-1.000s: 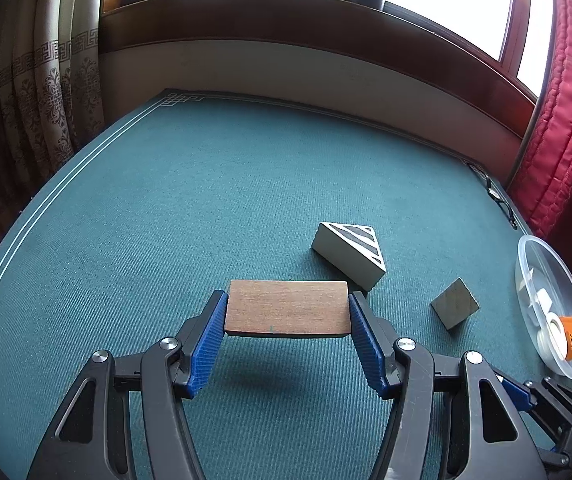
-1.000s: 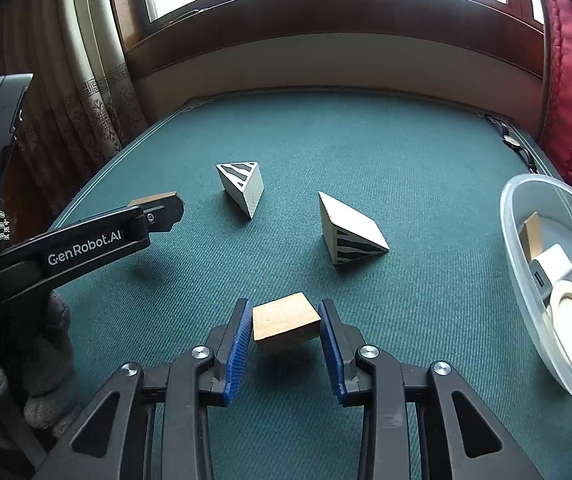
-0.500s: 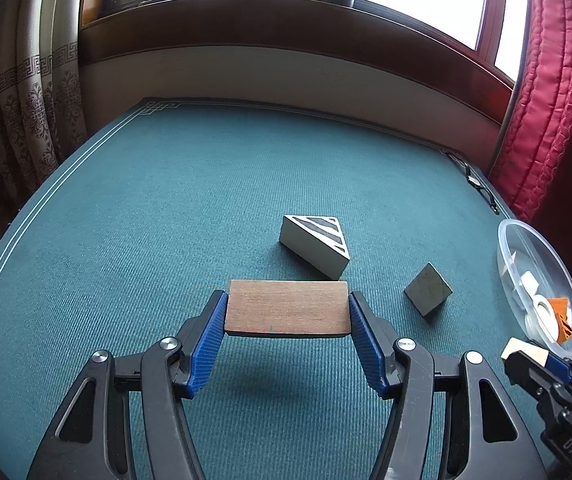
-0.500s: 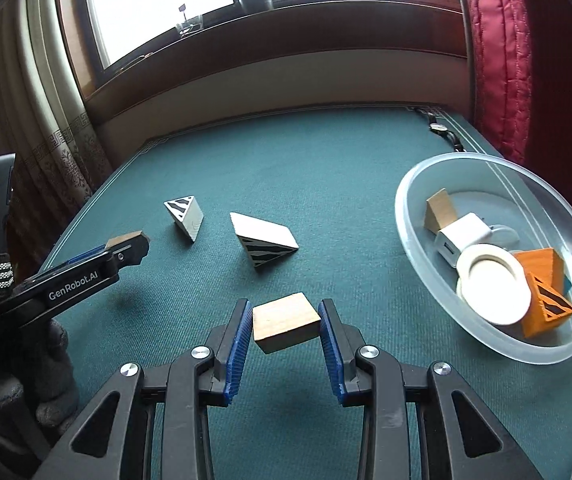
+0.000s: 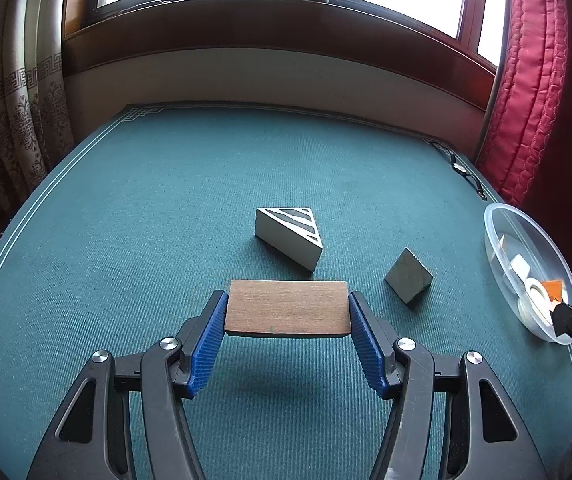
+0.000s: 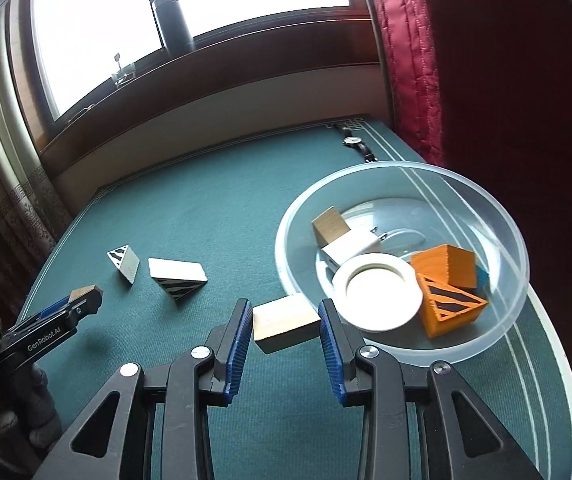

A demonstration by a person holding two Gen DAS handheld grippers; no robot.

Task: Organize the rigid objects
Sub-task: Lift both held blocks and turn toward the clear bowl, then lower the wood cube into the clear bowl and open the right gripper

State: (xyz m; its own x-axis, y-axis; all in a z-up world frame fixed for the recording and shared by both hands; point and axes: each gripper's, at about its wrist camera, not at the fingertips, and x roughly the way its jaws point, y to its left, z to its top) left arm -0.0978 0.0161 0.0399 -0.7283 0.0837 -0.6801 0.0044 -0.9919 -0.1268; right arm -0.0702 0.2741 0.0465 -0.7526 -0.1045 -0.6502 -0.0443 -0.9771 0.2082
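My left gripper is shut on a flat brown wooden block, held above the green table. My right gripper is shut on a pale wooden block, held just left of a clear plastic bowl. The bowl holds a white ring, an orange striped block, a white block and a wooden cube. Two white striped wedges lie on the table: a large one and a small one. The left gripper also shows in the right wrist view.
A wristwatch lies at the table's far right corner. Red curtain hangs on the right, patterned curtain on the left. A wall and window sill run behind the table. The bowl sits near the table's right edge.
My right gripper has swung right with the pale block, bringing the bowl close in front. My left gripper has also turned right; the wedges drifted left in its view.
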